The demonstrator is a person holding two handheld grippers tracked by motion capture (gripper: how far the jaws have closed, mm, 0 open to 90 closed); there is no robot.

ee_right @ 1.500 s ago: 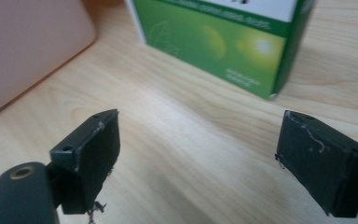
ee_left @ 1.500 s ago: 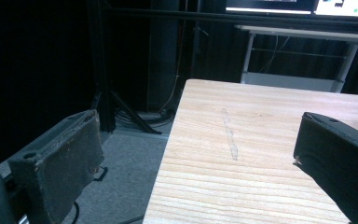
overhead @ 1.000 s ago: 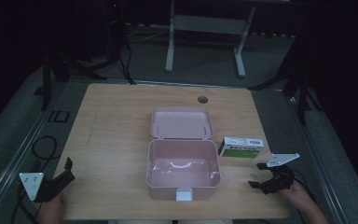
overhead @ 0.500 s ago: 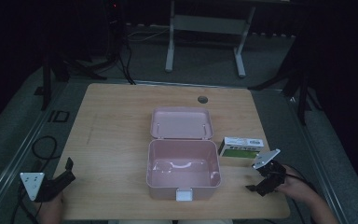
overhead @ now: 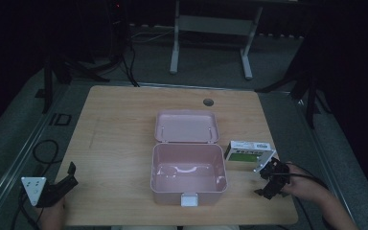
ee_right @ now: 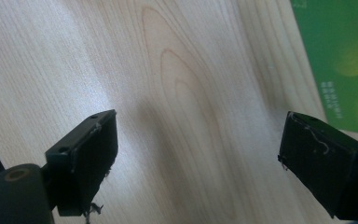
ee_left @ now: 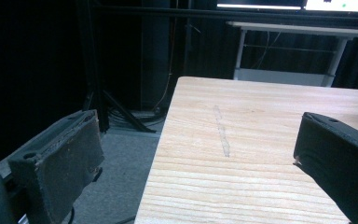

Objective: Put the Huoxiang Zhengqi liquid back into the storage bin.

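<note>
Hovering right tongs [overhead: 270, 178], jaws spread and empty, just beside green box [overhead: 247, 152] on bench [overhead: 120, 124]; left tongs [overhead: 57, 184] likewise spread. Risk: a jaw nudging box away on approach.

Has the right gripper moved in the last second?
Yes. The right gripper has shifted left, closing on the green box; the pink case stayed put.

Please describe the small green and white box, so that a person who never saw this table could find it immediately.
Start from the wooden table and find the open pink case at its middle. The small box lies flat on the table just to the right of the case, apart from it, with the right gripper close beside it. It is the only green and white thing there, with a green top face.
</note>
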